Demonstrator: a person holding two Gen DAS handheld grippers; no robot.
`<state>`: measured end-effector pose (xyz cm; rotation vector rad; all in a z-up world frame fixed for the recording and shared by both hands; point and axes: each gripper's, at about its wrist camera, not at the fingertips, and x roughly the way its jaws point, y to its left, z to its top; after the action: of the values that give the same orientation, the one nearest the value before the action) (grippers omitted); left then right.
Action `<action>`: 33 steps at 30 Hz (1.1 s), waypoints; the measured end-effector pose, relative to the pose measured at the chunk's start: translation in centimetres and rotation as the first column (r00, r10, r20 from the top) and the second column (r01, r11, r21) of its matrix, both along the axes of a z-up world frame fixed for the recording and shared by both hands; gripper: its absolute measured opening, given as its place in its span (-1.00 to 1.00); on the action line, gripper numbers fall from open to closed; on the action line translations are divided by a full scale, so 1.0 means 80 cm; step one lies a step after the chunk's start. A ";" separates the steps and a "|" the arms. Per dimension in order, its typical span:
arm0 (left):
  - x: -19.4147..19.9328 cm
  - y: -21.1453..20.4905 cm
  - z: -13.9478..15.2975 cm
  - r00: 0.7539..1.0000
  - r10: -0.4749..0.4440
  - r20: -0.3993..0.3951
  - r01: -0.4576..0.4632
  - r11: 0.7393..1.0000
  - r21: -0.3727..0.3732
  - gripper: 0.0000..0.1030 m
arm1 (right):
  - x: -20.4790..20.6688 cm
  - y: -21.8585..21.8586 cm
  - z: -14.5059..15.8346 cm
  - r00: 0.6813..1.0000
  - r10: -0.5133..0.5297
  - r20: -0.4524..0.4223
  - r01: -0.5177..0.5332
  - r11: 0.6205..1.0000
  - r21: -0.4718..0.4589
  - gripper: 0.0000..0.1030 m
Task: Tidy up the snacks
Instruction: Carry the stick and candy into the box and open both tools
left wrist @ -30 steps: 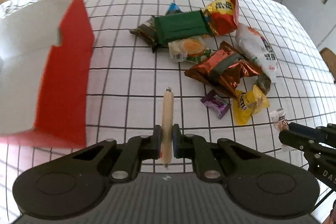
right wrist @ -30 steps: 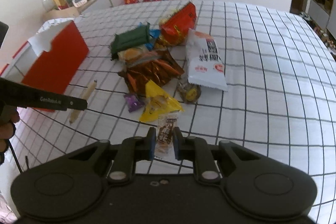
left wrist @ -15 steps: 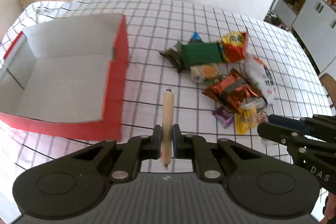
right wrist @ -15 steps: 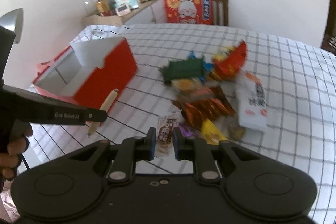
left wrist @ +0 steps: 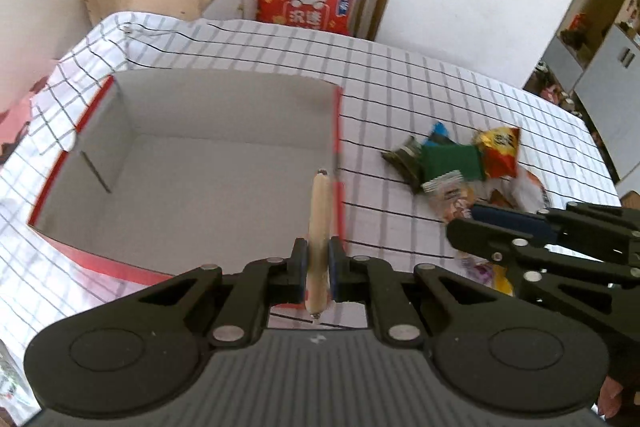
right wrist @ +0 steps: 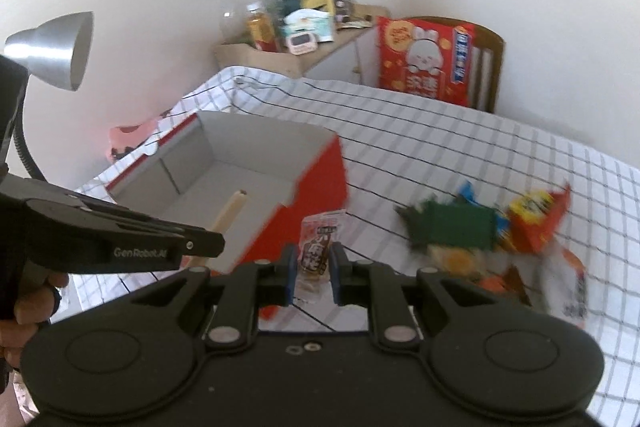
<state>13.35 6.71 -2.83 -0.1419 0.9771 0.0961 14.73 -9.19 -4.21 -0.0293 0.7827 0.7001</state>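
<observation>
Both grippers rose toward the box [left wrist: 224, 167], jaws pinching sausage stick [left wrist: 319, 223] and packet [right wrist: 318, 247].

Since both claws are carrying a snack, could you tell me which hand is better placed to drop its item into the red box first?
Left, probably. The left claw holds its sausage stick over the red box opening, while the right claw with its small packet looks short of the box wall.

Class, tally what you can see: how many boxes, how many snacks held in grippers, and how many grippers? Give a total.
Red box: 1
Held snacks: 2 (sausage stick, small brown packet)
Grippers: 2 (left gripper, right gripper)
Total: 5
</observation>
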 end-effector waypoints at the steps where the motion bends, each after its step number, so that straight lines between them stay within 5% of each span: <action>1: 0.000 0.005 0.000 1.000 0.004 0.002 -0.004 1.000 0.005 -0.80 | 0.003 0.010 0.000 1.000 0.010 -0.004 -0.010 1.000 0.000 -0.71; 18: 0.044 0.141 -0.030 0.990 0.125 -0.063 -0.120 0.989 0.083 -0.80 | 0.044 0.155 -0.032 0.994 0.095 -0.055 -0.100 0.992 -0.081 -0.71; 33: 0.072 0.154 -0.089 0.977 0.115 -0.182 -0.098 0.990 0.101 -0.79 | 0.063 0.190 -0.073 0.988 0.088 -0.129 -0.109 0.979 -0.169 -0.61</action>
<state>19.11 19.00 -9.96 -0.1020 1.1512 0.2563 19.76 5.99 -10.09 -0.1889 0.9629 0.7298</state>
